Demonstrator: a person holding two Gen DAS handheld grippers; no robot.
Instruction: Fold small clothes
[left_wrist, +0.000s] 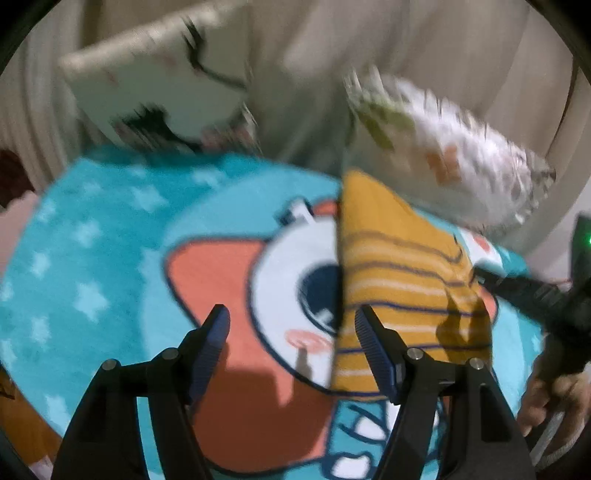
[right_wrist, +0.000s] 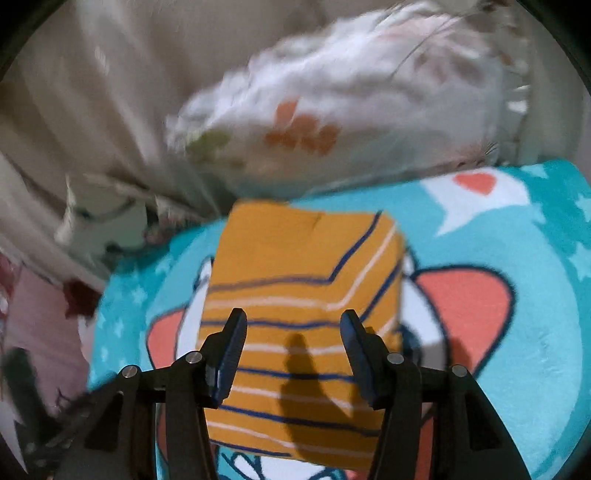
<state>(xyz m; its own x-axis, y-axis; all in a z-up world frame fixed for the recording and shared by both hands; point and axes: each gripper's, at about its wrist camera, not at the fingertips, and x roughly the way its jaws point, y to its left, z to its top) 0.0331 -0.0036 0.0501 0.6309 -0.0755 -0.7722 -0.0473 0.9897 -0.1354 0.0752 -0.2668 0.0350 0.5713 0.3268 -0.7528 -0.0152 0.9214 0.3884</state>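
Observation:
A small orange garment (right_wrist: 295, 295) with navy and white stripes lies folded into a rough rectangle on a turquoise cartoon blanket (right_wrist: 517, 369). In the left wrist view the garment (left_wrist: 399, 277) lies to the right. My left gripper (left_wrist: 291, 325) is open and empty above the blanket (left_wrist: 92, 277), just left of the garment's edge. My right gripper (right_wrist: 293, 328) is open and empty, hovering over the near half of the garment. The right gripper also shows in the left wrist view (left_wrist: 476, 275) at the garment's right edge, held by a hand (left_wrist: 546, 398).
A white pillow (right_wrist: 351, 110) with orange and green marks lies behind the garment. Another white cushion (left_wrist: 155, 88) with black print stands at the back left. Beige fabric (left_wrist: 332, 44) fills the background. Pink patterned cloth (right_wrist: 37, 332) lies to the left.

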